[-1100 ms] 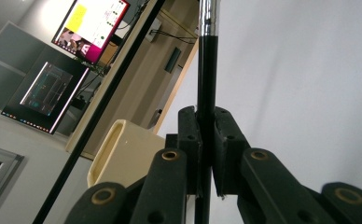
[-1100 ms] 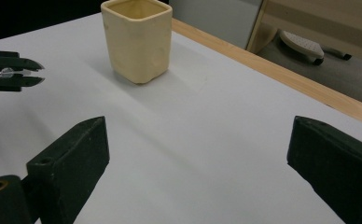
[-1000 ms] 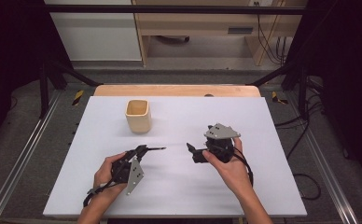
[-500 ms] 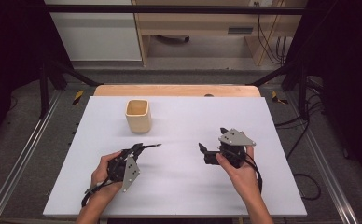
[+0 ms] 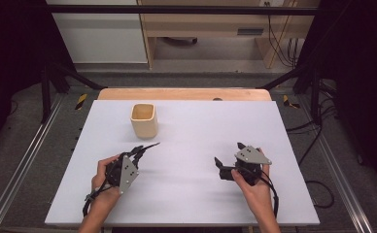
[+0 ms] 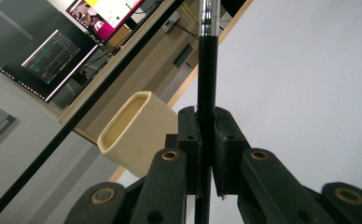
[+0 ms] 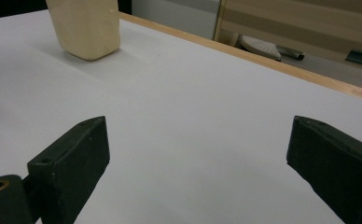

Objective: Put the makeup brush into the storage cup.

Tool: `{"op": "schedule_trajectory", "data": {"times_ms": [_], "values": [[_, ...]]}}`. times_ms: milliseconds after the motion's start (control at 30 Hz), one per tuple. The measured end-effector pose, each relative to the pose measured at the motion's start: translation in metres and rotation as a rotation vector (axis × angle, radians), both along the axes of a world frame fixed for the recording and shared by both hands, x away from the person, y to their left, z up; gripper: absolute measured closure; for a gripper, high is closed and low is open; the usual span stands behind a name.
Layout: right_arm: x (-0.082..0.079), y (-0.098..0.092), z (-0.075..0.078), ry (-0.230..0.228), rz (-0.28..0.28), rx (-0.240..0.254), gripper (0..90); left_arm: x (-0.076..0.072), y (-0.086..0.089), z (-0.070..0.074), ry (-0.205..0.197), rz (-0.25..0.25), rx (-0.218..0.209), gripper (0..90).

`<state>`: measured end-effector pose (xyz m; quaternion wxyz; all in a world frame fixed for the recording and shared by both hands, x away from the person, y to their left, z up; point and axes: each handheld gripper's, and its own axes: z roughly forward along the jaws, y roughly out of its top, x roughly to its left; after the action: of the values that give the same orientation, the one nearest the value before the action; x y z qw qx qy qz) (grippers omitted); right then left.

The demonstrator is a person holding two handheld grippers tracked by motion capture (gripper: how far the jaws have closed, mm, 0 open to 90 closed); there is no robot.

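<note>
The left gripper (image 5: 140, 151) has its black jaws clamped tight on a slim black pen with a silver band (image 6: 206, 70), and the pen pokes out ahead of them, angled toward the cream square-sided cup (image 5: 144, 120) standing upright near the far left of the white table (image 5: 274, 126). Pen tip and cup are near each other but apart; nothing is in the cup that I can make out from here. Over on the right, the right gripper (image 5: 220, 167) sits low over bare tabletop with its jaws spread wide and nothing between them. So, by my reading, the pick-up is done and the pen is secured; carrying it over the cup's mouth and letting go is what remains.
</note>
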<state>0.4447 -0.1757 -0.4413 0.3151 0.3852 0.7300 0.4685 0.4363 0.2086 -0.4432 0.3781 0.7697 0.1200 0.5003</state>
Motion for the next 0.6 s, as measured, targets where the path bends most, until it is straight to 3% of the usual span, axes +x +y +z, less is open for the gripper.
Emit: {"op": "schedule_trajectory", "data": {"times_ms": [200,367,600], "values": [[-0.005,-0.011,-0.012,-0.017,-0.026,0.016,6.2,0.001,0.003,0.003,0.013,0.012,-0.035,83.4],[-0.007,-0.022,-0.017,-0.028,-0.048,0.038,6.4,0.002,0.003,0.005,0.018,0.028,-0.033,83.4],[-0.006,-0.029,-0.022,-0.049,-0.083,0.029,6.5,0.005,0.004,0.01,0.049,0.031,-0.113,83.5]]}}
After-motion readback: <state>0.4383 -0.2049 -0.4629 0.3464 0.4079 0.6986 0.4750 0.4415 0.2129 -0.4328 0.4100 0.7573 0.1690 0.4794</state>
